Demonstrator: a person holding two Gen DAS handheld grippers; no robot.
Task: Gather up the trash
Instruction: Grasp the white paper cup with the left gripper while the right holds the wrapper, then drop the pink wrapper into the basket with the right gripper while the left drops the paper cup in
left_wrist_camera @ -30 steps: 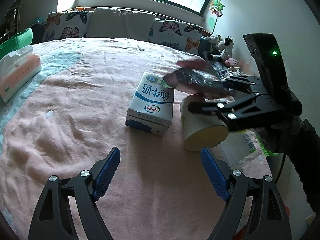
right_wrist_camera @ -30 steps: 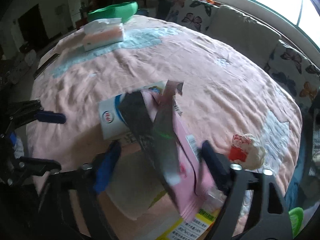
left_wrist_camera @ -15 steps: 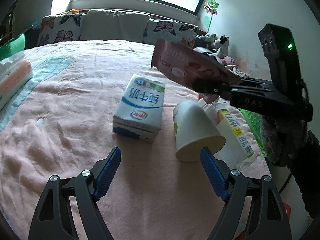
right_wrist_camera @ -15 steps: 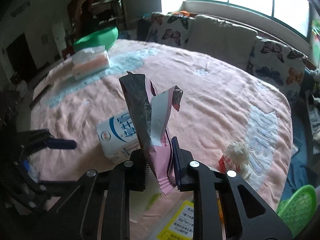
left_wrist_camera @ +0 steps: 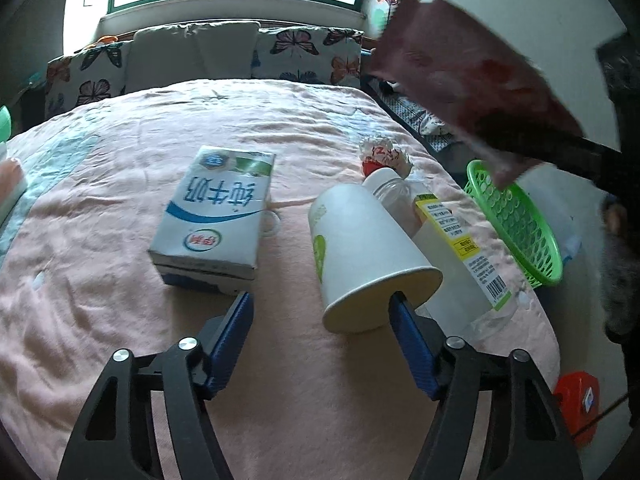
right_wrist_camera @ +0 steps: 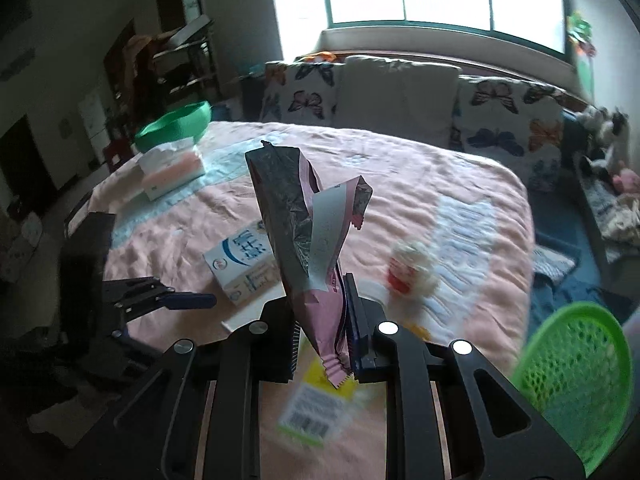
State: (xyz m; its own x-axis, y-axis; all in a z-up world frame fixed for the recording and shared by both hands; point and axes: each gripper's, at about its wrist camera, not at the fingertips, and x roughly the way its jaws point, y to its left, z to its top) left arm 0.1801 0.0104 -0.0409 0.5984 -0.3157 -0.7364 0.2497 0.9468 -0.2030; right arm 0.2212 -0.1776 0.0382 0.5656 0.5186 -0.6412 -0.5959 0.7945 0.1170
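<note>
Since the earlier frames the right gripper (right_wrist_camera: pixel 320 320) has clamped the crinkled pink-and-silver foil snack wrapper (right_wrist_camera: pixel 308 240) and carried it up off the pink fleece bed cover (left_wrist_camera: pixel 120 312), toward the green perforated plastic basket (left_wrist_camera: pixel 516 224) at 3 o'clock beside the bed. Its jaws are pressed fully together on the wrapper's lower pink end, and the torn silver mouth stands upright above them.

The left gripper (left_wrist_camera: pixel 320 316) has advanced toward the litter, and its jaws have just been closing; they now stand about 2 thirds open with nothing pinched. The rim of the white paper cup (left_wrist_camera: pixel 360 248), lying on its side, sits just in front of the right blue ribbed pad, though I cannot tell if they touch.

The step in hand looks like the carry of the wrapper to the basket. Next, the right hand probably needs to get over the basket's mouth and spread its jaws, since light foil may cling or flutter wide. The left could then take the cup.

Still on the bed are the blue-and-white cardboard milk carton (left_wrist_camera: pixel 216 216) at 11 o'clock from the left jaws, the clear plastic bottle with a yellow label (left_wrist_camera: pixel 452 248) touching the cup, and a crumpled red-and-white wrapper (left_wrist_camera: pixel 384 156) beyond. The cup is thin-walled and should crush easily.
</note>
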